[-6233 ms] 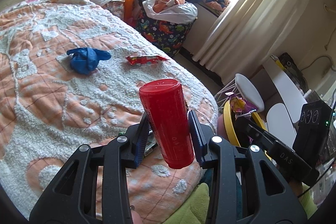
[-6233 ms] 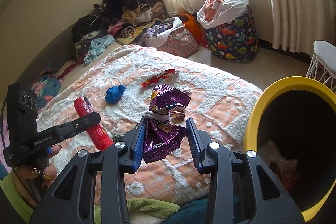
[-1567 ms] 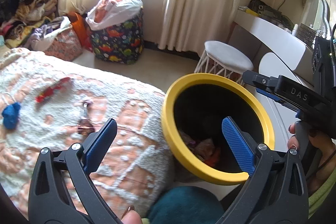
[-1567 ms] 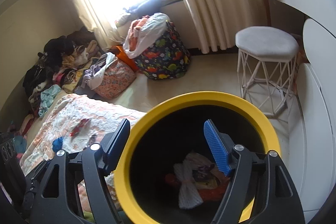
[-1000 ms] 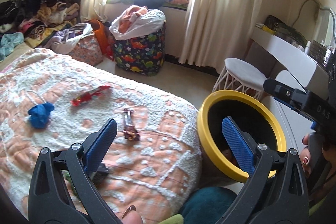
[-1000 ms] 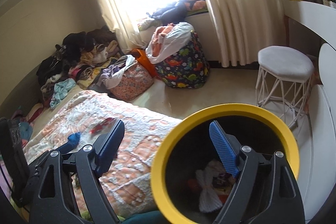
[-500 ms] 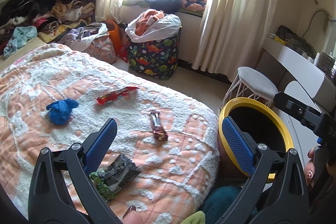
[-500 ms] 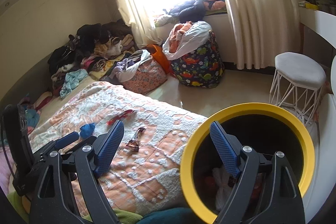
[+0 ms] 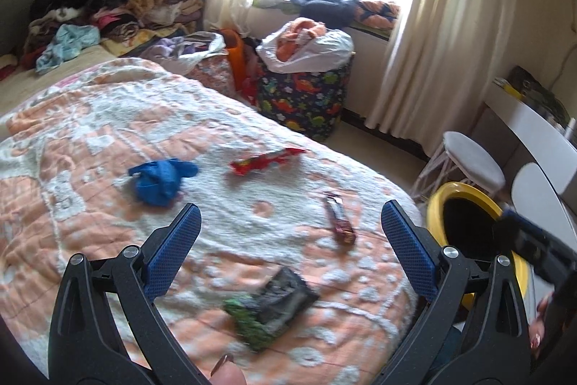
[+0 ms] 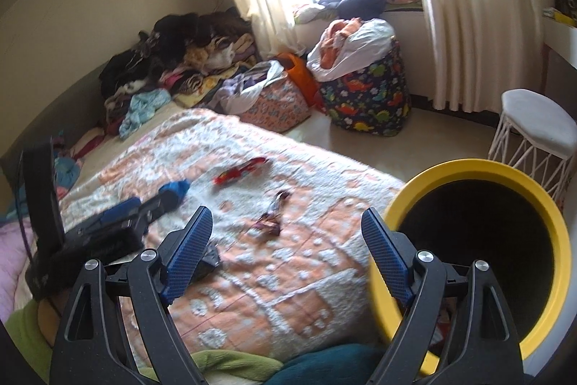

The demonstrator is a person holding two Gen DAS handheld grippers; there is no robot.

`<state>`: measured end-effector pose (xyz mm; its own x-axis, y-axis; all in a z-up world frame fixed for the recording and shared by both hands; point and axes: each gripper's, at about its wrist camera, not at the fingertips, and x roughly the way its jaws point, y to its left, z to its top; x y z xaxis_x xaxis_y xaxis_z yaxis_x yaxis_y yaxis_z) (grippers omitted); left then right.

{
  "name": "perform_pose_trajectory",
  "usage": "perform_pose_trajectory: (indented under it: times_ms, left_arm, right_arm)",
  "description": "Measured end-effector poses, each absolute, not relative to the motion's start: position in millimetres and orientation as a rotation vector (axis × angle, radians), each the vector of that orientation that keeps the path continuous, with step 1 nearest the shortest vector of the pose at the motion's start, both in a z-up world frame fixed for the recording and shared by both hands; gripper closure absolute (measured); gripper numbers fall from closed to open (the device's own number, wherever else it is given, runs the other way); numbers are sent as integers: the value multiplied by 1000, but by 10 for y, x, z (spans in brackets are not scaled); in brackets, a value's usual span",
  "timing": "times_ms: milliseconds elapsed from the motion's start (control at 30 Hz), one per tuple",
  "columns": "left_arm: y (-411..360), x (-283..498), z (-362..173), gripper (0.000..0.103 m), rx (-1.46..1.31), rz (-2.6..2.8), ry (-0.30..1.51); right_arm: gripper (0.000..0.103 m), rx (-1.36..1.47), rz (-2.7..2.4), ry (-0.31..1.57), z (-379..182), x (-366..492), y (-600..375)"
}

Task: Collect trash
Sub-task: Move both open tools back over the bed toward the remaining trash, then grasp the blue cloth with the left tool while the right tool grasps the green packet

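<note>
Both the left gripper (image 9: pixel 290 249) and the right gripper (image 10: pixel 286 246) hang over the bed (image 9: pixel 90 139) with jaws spread and nothing between them, likely ready for another pick. Nearest lies the green-black wrapper (image 9: pixel 270 303), then the brown wrapper (image 9: pixel 339 217), blue wad (image 9: pixel 158 181) and red wrapper (image 9: pixel 267 161). The yellow bin (image 10: pixel 533 183) stands beside the bed, within easy reach.

The bed (image 9: pixel 90 139) wears an orange-and-white blanket. On it lie a blue wad (image 9: pixel 158 181) toward the middle, a red wrapper (image 9: pixel 265 161) beyond it nearer the far edge, a dark candy wrapper (image 9: pixel 339 222) close to the foot edge, and a green-and-black packet (image 9: pixel 274 305) at the near edge. Clothes (image 9: pixel 68 46) are heaped at the bed's far end.
</note>
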<state>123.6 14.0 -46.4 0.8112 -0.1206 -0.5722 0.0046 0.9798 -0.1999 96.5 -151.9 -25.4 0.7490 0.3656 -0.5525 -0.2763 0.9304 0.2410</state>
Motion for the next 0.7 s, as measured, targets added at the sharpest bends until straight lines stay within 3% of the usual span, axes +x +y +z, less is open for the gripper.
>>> perform_pose_trajectory:
  times_ms: [700]
  left_arm:
    - [1111, 1560, -828, 11, -312, 121, 672]
  right_arm:
    - [21, 55, 498, 955, -1063, 1341, -323]
